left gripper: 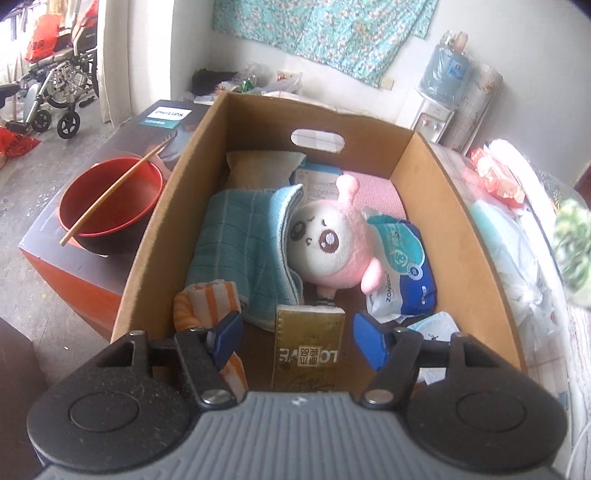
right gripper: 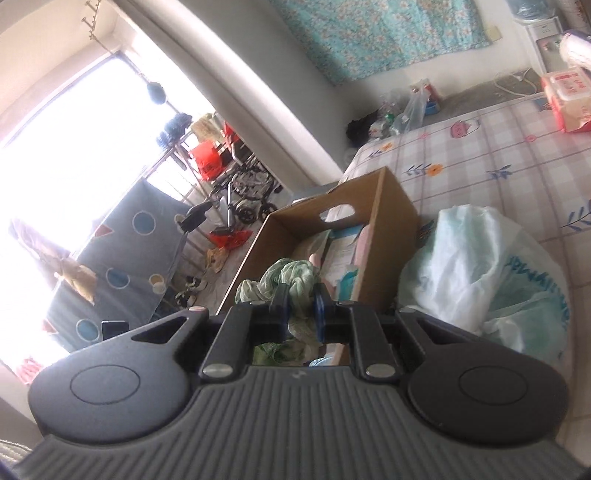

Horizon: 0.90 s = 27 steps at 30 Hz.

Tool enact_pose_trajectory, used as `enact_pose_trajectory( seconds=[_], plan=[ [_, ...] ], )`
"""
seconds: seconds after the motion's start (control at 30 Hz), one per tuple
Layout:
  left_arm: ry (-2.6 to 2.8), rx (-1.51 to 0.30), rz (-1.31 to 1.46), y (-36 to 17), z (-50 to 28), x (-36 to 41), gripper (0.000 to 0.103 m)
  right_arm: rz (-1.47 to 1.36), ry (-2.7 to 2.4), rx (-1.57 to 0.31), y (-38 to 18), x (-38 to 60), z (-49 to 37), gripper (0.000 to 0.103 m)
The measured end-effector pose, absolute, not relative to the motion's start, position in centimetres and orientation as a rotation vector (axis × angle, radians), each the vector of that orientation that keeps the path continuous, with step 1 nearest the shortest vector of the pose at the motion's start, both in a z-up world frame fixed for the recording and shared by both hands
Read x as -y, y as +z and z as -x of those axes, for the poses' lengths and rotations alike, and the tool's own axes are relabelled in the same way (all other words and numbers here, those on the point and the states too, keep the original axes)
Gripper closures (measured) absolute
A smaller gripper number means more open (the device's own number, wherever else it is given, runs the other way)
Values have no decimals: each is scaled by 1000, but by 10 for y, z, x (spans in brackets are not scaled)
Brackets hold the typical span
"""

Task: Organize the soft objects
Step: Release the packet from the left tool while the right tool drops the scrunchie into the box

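On a bed with a patterned sheet (right gripper: 480,158) we find an open cardboard box (left gripper: 458,206) holding a plush toy (left gripper: 328,243) at frame centre. The left gripper (left gripper: 295,334) stands open above it, apparently empty. The right gripper (right gripper: 302,314) clamps a green cloth (right gripper: 291,277) at lower centre

A lived-in bedroom in a home.

A bed (right gripper: 480,162) with a checked, flower-printed sheet fills one side, and a floral cloth (left gripper: 325,33) hangs on the wall above a water dispenser (left gripper: 436,110). By the bright window stand a wheelchair (left gripper: 59,88) and what looks like a drying rack (right gripper: 184,155), though glare blurs it. A bowl (left gripper: 110,206) with chopsticks (left gripper: 114,192) sits nearby.
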State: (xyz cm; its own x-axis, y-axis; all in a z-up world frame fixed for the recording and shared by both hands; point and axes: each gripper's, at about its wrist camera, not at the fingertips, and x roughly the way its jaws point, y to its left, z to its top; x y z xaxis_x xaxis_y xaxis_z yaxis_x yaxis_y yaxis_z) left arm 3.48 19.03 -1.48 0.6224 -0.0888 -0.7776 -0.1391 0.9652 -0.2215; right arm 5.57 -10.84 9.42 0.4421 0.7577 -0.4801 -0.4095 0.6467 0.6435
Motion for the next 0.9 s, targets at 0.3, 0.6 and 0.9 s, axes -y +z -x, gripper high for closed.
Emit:
enact_pose_trajectory(
  seconds=[0.3, 0.6, 0.9],
  plan=[
    [130, -760, 343, 2, -7, -214, 24, -241, 887, -1035, 53, -12, -56, 86],
    [102, -712, 348, 7, -1, -207, 19, -98, 840, -1019, 47, -34, -33, 62],
    [49, -648, 320, 15, 7, -188, 11, -207, 724, -829, 75, 22, -5, 43]
  ],
)
